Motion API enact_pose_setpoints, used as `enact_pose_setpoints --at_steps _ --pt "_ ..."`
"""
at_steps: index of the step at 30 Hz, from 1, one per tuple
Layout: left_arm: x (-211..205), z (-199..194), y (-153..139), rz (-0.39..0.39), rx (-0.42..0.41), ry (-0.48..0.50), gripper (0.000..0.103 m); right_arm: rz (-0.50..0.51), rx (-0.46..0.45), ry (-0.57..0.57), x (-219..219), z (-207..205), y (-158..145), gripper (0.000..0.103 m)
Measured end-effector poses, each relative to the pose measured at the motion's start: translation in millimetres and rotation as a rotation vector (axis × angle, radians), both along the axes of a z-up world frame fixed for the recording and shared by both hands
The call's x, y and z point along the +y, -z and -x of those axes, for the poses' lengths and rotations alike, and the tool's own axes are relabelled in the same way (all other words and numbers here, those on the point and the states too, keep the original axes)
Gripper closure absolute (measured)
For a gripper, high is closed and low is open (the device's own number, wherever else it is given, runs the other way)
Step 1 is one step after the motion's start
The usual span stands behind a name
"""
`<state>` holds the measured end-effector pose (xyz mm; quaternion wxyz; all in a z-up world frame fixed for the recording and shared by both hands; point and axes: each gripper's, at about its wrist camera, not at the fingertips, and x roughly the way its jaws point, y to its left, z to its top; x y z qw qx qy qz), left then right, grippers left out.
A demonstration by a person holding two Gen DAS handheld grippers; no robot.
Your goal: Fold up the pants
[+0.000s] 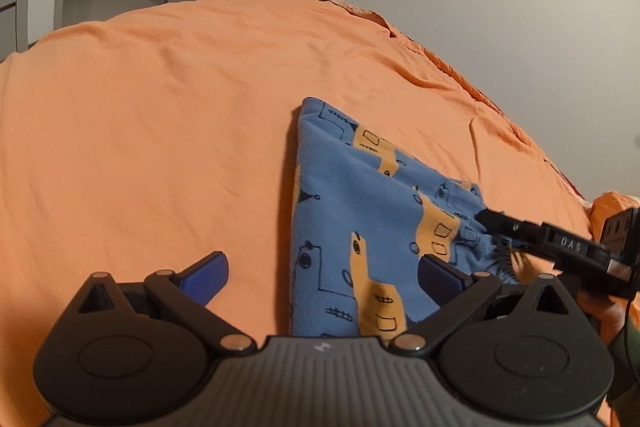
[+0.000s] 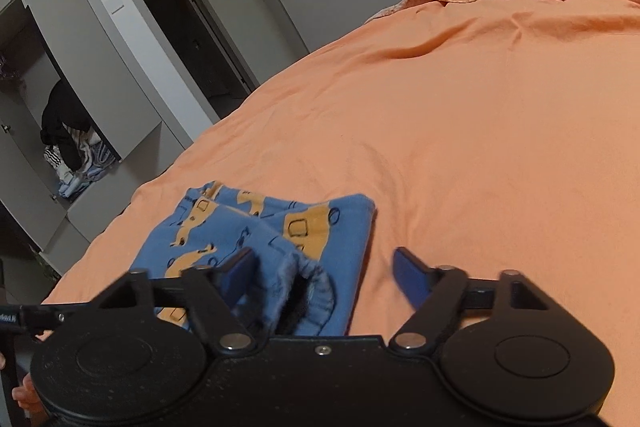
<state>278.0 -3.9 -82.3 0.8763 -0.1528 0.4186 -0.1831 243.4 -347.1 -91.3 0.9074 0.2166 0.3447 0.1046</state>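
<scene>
The blue pants [image 1: 360, 211] with orange vehicle prints lie folded into a compact bundle on the orange bed sheet [image 1: 160, 127]. My left gripper [image 1: 324, 277] is open, just above the near edge of the pants, its right finger over the cloth. In the right wrist view the pants [image 2: 256, 239] lie at lower left with the gathered waistband next to my open right gripper [image 2: 326, 273]. The right gripper's finger also shows in the left wrist view [image 1: 520, 229] at the pants' right edge, its jaws not shut on the cloth.
The orange sheet [image 2: 460, 127] covers the whole bed. A white wall runs along the bed's far right side. An open wardrobe [image 2: 68, 147] with stacked clothes and a dark doorway [image 2: 192, 27] stand beyond the bed's left edge.
</scene>
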Motion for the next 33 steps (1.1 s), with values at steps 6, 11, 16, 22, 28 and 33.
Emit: enact_pose_setpoints --at_steps 6,11,16,22,28,33 --pt "12 -4 3 0.102 0.045 -0.014 0.012 -0.097 0.005 0.029 -2 19 6 0.061" --pt "16 -6 6 0.144 0.066 -0.008 0.028 -0.199 0.021 0.088 -14 22 10 0.073" --pt "15 -10 11 0.146 0.109 -0.006 0.052 -0.207 0.022 0.107 -12 23 7 0.080" --pt "5 -13 8 0.081 0.132 -0.021 0.072 -0.191 0.023 0.138 -7 25 5 0.082" --pt "-9 -5 -1 -0.012 0.083 -0.010 0.080 -0.102 0.009 0.162 9 31 -8 0.085" --pt "-7 -1 -11 0.003 0.066 -0.003 0.085 -0.086 0.001 0.181 14 41 -23 0.087"
